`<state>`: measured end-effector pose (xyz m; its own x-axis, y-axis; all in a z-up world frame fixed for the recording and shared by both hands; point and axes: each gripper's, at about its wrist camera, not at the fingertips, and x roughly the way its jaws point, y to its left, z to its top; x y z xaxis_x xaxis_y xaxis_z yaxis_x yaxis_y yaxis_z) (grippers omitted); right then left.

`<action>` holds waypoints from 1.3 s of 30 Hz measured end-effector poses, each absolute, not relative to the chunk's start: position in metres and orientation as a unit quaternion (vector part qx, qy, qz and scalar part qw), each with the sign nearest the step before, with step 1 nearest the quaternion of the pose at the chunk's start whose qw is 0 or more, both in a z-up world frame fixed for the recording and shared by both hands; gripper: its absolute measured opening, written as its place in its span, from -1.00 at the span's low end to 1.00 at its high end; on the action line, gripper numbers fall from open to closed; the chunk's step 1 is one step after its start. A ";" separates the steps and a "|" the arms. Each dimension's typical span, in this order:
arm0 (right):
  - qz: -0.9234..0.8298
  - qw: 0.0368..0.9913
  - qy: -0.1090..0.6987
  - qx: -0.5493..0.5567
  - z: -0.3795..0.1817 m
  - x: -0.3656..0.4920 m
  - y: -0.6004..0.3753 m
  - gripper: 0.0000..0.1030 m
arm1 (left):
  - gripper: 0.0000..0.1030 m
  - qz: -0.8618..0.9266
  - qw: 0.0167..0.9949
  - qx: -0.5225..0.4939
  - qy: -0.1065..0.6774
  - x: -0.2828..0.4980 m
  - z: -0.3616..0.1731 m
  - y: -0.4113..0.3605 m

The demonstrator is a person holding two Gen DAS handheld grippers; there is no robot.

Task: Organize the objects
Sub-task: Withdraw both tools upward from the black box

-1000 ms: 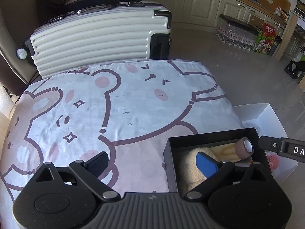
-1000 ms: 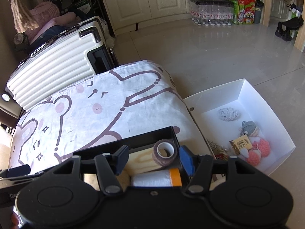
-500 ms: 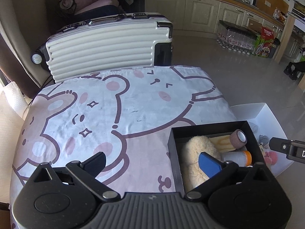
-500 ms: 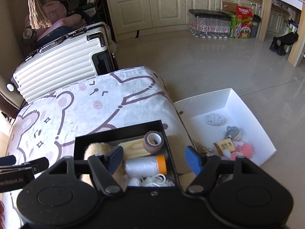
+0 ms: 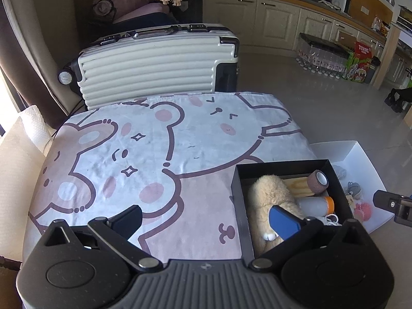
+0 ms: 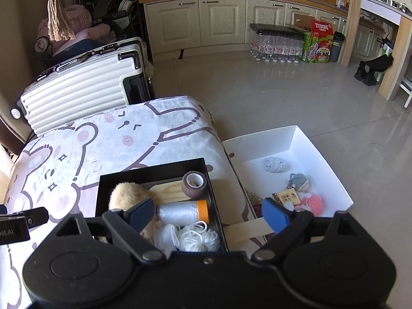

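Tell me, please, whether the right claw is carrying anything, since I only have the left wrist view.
Observer: No, the right claw is empty. Its jaws are opening above the black box.
Operator: Thank you. What fills the box's near corner, hidden behind my left claw?
Observer: A loose bundle of white string, right beside the orange-capped spool.
Operator: Is anything between the black box and the white box?
Observer: Yes, a pale wooden strip shows in the gap between them.
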<state>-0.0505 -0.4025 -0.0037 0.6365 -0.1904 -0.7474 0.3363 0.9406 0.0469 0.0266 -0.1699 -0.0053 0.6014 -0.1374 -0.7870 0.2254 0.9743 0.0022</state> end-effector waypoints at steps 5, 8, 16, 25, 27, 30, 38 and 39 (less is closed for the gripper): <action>-0.144 0.905 0.392 0.088 0.005 -0.059 -0.397 0.91 | 1.00 -0.095 0.896 0.044 0.431 0.019 0.004 -0.159; -0.145 0.906 0.388 0.085 0.010 -0.063 -0.393 0.97 | 1.00 -0.090 0.897 0.046 0.429 0.014 0.007 -0.152; -0.147 0.907 0.386 0.079 0.017 -0.078 -0.390 1.00 | 1.00 -0.079 0.898 0.045 0.431 0.004 0.010 -0.140; -0.145 0.903 0.398 0.066 0.019 -0.086 -0.385 1.00 | 1.00 -0.079 0.895 0.052 0.436 -0.007 0.012 -0.139; -0.146 0.902 0.401 0.068 0.019 -0.087 -0.385 1.00 | 1.00 -0.078 0.894 0.052 0.439 -0.007 0.011 -0.138; -0.144 0.900 0.406 0.068 0.016 -0.090 -0.384 1.00 | 1.00 -0.078 0.893 0.058 0.439 -0.008 0.011 -0.139; -0.142 0.898 0.408 0.083 0.012 -0.093 -0.385 1.00 | 1.00 -0.081 0.891 0.067 0.441 -0.006 0.009 -0.142; -0.142 0.898 0.408 0.083 0.012 -0.093 -0.384 1.00 | 1.00 -0.081 0.891 0.069 0.441 -0.006 0.009 -0.142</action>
<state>-0.0927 -0.3844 0.0118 0.6265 -0.1871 -0.7566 0.3220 0.9462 0.0326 -0.0060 -0.1423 0.0085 0.5977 -0.0835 -0.7974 0.2060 0.9772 0.0521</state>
